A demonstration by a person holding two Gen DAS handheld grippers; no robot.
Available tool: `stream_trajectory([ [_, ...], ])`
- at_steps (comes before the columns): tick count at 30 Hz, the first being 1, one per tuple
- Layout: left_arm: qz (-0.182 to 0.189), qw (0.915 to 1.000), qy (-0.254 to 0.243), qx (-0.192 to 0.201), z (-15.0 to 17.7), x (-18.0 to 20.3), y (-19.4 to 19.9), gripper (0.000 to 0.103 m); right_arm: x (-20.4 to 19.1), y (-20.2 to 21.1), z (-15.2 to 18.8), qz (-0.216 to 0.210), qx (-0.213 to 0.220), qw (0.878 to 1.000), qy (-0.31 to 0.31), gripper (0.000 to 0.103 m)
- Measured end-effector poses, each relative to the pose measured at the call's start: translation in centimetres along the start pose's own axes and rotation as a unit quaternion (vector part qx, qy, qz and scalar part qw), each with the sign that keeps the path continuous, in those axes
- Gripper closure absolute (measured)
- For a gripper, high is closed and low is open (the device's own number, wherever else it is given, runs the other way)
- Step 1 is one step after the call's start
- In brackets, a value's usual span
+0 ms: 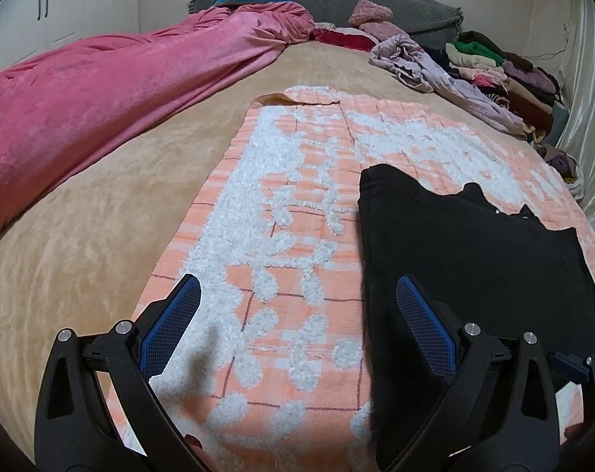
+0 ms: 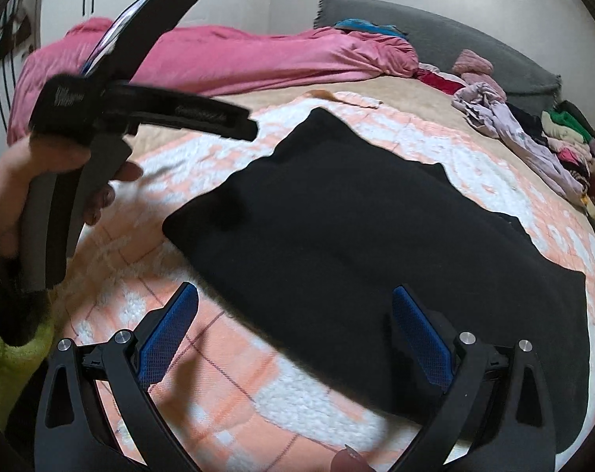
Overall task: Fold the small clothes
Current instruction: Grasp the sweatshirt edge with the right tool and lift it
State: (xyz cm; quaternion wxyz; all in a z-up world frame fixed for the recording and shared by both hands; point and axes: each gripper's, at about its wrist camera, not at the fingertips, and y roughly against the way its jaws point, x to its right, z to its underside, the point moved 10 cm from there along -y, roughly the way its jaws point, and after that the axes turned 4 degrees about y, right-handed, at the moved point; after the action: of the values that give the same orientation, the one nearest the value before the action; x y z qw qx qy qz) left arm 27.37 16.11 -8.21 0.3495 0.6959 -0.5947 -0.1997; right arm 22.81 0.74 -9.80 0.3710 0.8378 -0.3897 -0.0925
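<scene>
A black garment (image 1: 474,259) lies flat on an orange-and-white tufted blanket (image 1: 281,212) on the bed. It also shows in the right wrist view (image 2: 356,236), spread wide. My left gripper (image 1: 297,299) is open and empty, hovering over the blanket just left of the garment's near edge. My right gripper (image 2: 295,306) is open and empty above the garment's near edge. The left gripper's body (image 2: 112,110), held in a hand, shows in the right wrist view at upper left, blurred.
A pink quilt (image 1: 100,98) lies along the left side of the bed. A pile of clothes (image 1: 494,74) sits at the far right by the grey headboard (image 1: 336,0). A lilac garment (image 1: 435,74) lies beside the pile.
</scene>
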Motion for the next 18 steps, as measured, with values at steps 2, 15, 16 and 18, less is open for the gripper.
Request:
stream_trajectory([
  [2,-0.001,1.0,-0.002,-0.003,0.1,0.1,-0.3,0.01,-0.6,-0.4,0.2,0.002,-0.005,1.0,0.012,0.005],
  [15,0.061,0.9964,0.029,-0.051,0.4,1.7,-3.7,0.01,-1.2,-3.6,0.3,0.085,-0.02,0.992,0.092,0.006],
  [16,0.072,0.9952,0.037,-0.055,0.4,1.9,-3.9,0.01,-1.1,-3.8,0.1,0.099,-0.016,0.99,0.102,0.006],
  [18,0.097,0.9918,0.055,-0.063,0.3,2.2,-4.3,0.01,-1.0,-4.0,-0.2,0.117,-0.008,0.987,0.114,0.006],
])
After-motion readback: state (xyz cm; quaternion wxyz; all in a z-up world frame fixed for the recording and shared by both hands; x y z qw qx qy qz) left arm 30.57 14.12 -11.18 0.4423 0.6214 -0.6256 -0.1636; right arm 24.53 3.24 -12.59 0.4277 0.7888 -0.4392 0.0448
